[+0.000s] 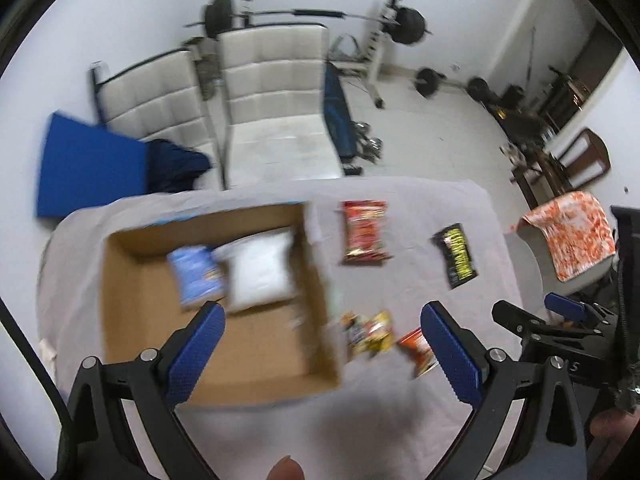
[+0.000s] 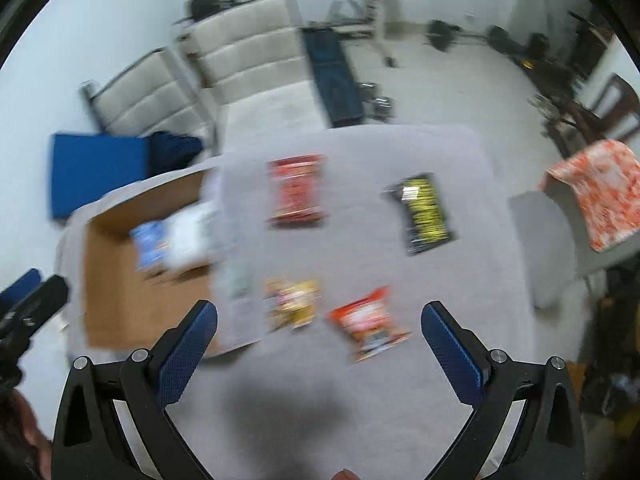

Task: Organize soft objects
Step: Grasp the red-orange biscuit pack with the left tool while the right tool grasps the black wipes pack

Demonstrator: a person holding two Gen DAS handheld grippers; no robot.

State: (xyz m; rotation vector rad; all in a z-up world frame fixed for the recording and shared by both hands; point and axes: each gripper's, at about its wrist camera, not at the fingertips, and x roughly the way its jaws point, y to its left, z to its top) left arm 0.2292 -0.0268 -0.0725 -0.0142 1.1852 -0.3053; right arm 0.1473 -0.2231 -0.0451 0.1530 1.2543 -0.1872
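Cardboard box (image 1: 120,320) sits open on the left part of the grey-covered table (image 1: 420,208). Inside it, toward the far wall: a white soft pack (image 1: 260,272) and a blue-white packet (image 1: 196,276), side by side and touching. Both are blurred, print unreadable.

Outside the box on the cloth, four more packets. Red packet (image 2: 296,190) lies far-centre; black-and-yellow packet (image 2: 426,212) is to its right, well apart. Nearer the camera, a yellow-mixed packet (image 2: 292,304) lies just beside the box's right wall, with an orange-red packet (image 2: 368,324) next to it, not touching.

Left gripper (image 1: 320,324) is spread wide, nothing between the blue pads (image 1: 196,356), and hovers above the box's near right corner. Right gripper (image 2: 318,322) is also wide open and empty, above the two near packets.

Beyond the table: two pale cushioned chairs (image 1: 276,80), a blue mat (image 1: 88,164), a barbell rack (image 1: 304,14), and an orange-white patterned cloth (image 1: 568,232) off to the right. Motion blur in both views.
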